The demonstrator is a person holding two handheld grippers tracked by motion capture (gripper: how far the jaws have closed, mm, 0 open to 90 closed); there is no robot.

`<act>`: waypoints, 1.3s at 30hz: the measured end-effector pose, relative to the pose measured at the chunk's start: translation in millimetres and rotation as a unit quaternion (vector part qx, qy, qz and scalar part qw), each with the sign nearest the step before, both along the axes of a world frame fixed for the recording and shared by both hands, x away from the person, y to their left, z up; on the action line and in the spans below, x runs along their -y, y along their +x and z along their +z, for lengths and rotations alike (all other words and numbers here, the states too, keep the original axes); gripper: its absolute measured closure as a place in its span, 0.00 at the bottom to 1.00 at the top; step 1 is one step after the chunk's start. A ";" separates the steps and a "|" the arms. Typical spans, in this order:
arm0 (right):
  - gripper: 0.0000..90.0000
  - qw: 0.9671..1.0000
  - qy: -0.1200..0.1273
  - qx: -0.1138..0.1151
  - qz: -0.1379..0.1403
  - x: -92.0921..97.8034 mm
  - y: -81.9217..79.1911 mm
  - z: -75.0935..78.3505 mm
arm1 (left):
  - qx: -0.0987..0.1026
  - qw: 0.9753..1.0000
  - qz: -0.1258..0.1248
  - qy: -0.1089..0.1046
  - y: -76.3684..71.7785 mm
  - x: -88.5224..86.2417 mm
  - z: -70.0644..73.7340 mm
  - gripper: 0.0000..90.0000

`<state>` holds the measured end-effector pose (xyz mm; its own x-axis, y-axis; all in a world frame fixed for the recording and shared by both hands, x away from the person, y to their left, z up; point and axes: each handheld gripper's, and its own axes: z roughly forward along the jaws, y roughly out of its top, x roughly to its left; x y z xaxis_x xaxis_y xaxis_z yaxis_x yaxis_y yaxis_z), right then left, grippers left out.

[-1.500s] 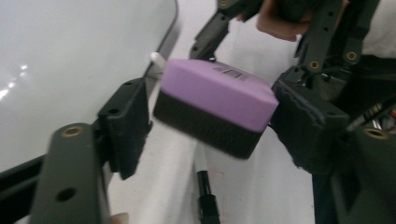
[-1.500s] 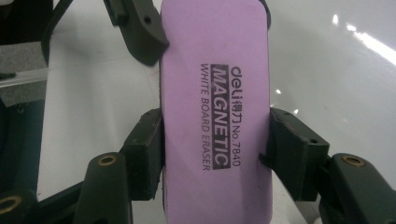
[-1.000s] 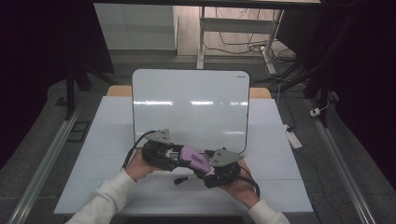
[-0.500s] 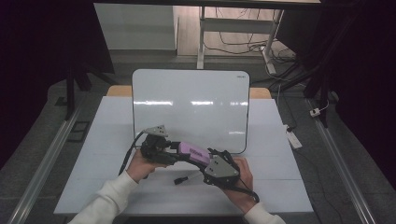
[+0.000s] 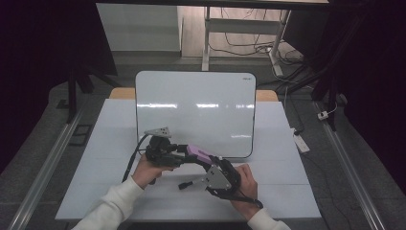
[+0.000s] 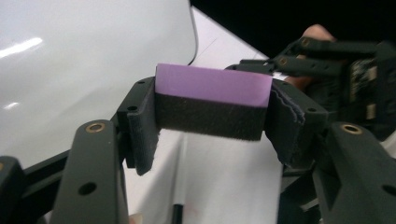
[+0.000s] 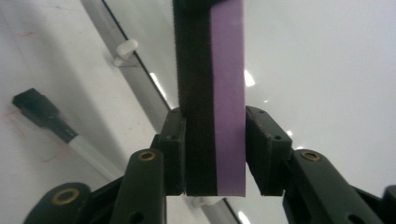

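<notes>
Right gripper (image 5: 207,166) has dropped lower-right, tilted up-left | left gripper (image 5: 181,152) level, pointing right | both clamp purple eraser (image 5: 197,152), held above table (image 5: 95,158) before whiteboard (image 5: 191,105)

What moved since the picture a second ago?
The right claw slid toward the person, lower in the high view, and the purple eraser swung with it to slant. Both it and the left claw stay clamped on the eraser. The whiteboard and marker stayed put.
</notes>
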<state>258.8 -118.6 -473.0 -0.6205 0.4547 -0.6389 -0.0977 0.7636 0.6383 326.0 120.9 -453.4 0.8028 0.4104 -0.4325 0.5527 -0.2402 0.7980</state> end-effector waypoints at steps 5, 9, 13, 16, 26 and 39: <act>0.70 0.999 0.028 0.000 -0.026 12.1 4.8 6.6 | 0.025 0.999 0.027 0.004 -8.0 -6.3 5.6 0.27; 0.70 0.988 0.113 -0.043 -0.101 38.9 19.5 14.5 | 0.062 0.996 0.055 0.031 -22.7 -20.6 8.2 0.21; 0.70 0.961 0.186 -0.095 -0.181 65.5 39.0 15.2 | 0.087 0.991 0.083 0.067 -38.7 -38.2 4.6 0.20; 0.70 0.949 0.202 -0.105 -0.216 73.0 48.3 13.4 | 0.091 0.987 0.099 0.083 -50.5 -54.2 -0.9 0.20; 0.68 0.936 0.195 -0.132 -0.260 72.3 67.3 -0.1 | 0.091 0.979 0.148 0.108 -85.8 -104.1 -18.5 0.19; 0.36 0.948 0.221 -0.162 -0.161 102.1 53.0 6.2 | 0.081 0.974 0.177 0.112 -98.5 -130.8 -36.3 0.19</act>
